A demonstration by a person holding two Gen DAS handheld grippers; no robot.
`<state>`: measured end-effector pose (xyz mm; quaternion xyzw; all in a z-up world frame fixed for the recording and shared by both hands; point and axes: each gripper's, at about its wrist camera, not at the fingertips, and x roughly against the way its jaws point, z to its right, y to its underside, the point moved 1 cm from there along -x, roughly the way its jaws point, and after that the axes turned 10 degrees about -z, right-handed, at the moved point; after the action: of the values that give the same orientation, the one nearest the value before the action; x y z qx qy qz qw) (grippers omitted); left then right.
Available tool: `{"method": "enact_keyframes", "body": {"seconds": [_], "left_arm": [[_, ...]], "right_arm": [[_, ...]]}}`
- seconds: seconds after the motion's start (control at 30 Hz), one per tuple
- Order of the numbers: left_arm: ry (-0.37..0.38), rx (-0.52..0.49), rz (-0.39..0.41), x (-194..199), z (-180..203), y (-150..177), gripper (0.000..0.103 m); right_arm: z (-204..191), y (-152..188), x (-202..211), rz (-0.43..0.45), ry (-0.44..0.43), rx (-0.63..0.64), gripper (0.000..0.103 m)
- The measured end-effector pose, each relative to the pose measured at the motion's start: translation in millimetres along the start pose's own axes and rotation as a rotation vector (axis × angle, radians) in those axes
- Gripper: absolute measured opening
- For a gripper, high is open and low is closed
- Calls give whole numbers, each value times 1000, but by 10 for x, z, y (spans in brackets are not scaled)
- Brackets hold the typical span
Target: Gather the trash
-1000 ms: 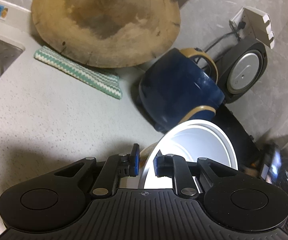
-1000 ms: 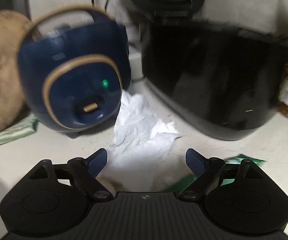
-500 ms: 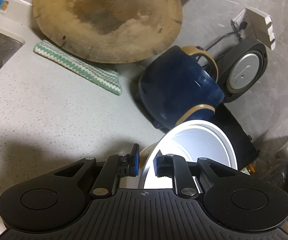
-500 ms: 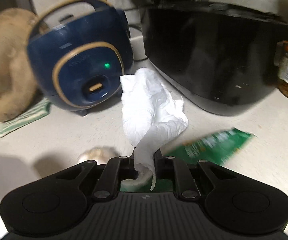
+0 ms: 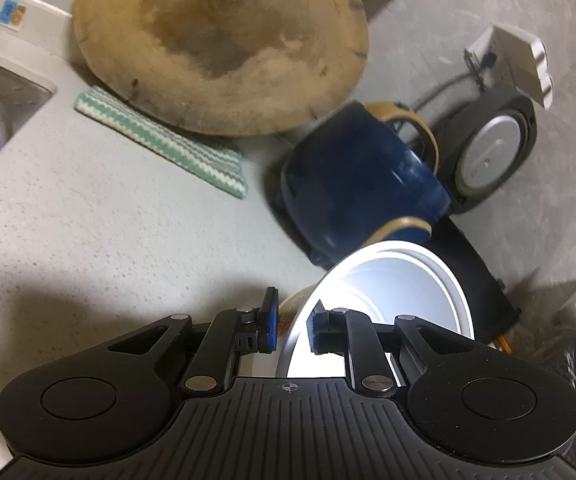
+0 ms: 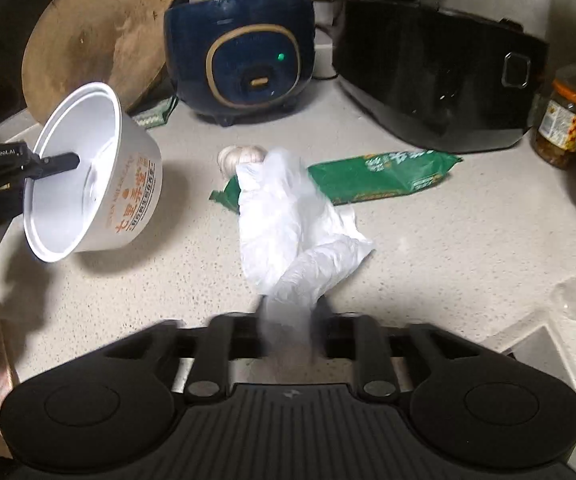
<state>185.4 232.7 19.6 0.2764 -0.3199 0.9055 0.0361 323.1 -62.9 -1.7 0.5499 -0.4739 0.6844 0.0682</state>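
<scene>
— Speckled countertop (image 6: 428,240) carried the clutter. Left gripper (image 5: 292,330)?
— Pinched the white tub (image 6: 87,176) rim at nine o'clock, tilted.
— Right gripper (image 6: 288,336)?
— Jaws just parted; blurred white plastic bag (image 6: 288,224) between them, grip unclear.

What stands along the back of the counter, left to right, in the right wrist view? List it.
Round wooden cutting board → dark blue rice cooker with gold trim → large glossy black cooker → glass jar with orange lid.
</scene>
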Motion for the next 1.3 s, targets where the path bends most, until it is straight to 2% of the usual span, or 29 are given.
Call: {"method": "enact_keyframes", "body": {"seconds": [0.03, 0.07, 0.13, 0.2, 0.37, 0.43, 0.5, 0.57, 0.63, 0.7, 0.77, 0.8, 0.83, 0.87, 0.9, 0.93, 1.07, 1.1, 1.13, 1.17, 1.3], "left_arm": [[-4, 20, 24, 30, -31, -8, 18], [-12, 43, 54, 70, -67, -15, 18], [-30, 95, 116, 158, -141, -46, 18], [-37, 129, 144, 196, -190, -62, 17], [-32, 87, 63, 69, -115, -49, 18], [-27, 71, 45, 44, -92, -37, 18], [-20, 61, 38, 31, -70, -28, 18], [-35, 62, 37, 27, -76, -9, 21], [-64, 94, 38, 30, -116, -21, 22], [-38, 118, 37, 45, -150, -28, 20], [-41, 104, 40, 52, -128, -24, 20], [-42, 96, 36, 47, -116, -24, 21], [-38, 92, 28, 35, -114, -25, 21], [-33, 93, 20, 28, -114, -23, 21], [-32, 93, 12, 19, -114, -21, 21], [-31, 90, 5, 11, -108, -16, 21], [-17, 26, -53, -74, -10, 16, 19], [-15, 1, -77, -106, 30, 31, 19], [-14, -31, -110, -150, 84, 59, 20], [-11, -64, -140, -192, 136, 89, 19], [18, -190, -247, -334, 341, 240, 19]], "right_arm": [[5, -8, 33, 21, -3, -9, 71], [20, -20, 73, 51, -5, -20, 73], [26, -59, 150, 105, 5, -28, 73], [15, -132, 175, 145, 18, -39, 74], [-137, -355, -25, 168, -9, -43, 76], [-287, -442, -138, 186, 29, 8, 76], [-492, -547, -237, 230, 108, 97, 76], [-632, -704, -376, 220, 115, 149, 77], [-674, -872, -537, 187, 106, 141, 77], [-621, -1045, -723, 147, 101, 81, 77], [-499, -1168, -894, 91, 43, 2, 77], [-423, -1204, -969, 58, -1, -40, 72], [-355, -1226, -1036, 24, -41, -82, 59], [-313, -1218, -1047, 14, -79, -104, 52], [-289, -1204, -1019, 15, -99, -119, 52], [-271, -1183, -965, 22, -101, -129, 47], [-244, -1024, -518, 114, -107, -102, 46], [-222, -977, -399, 135, -107, -96, 43], [-205, -929, -279, 150, -105, -86, 31], [-190, -872, -162, 166, -100, -75, 24], [-95, -619, 174, 195, -66, -48, 22]]}}
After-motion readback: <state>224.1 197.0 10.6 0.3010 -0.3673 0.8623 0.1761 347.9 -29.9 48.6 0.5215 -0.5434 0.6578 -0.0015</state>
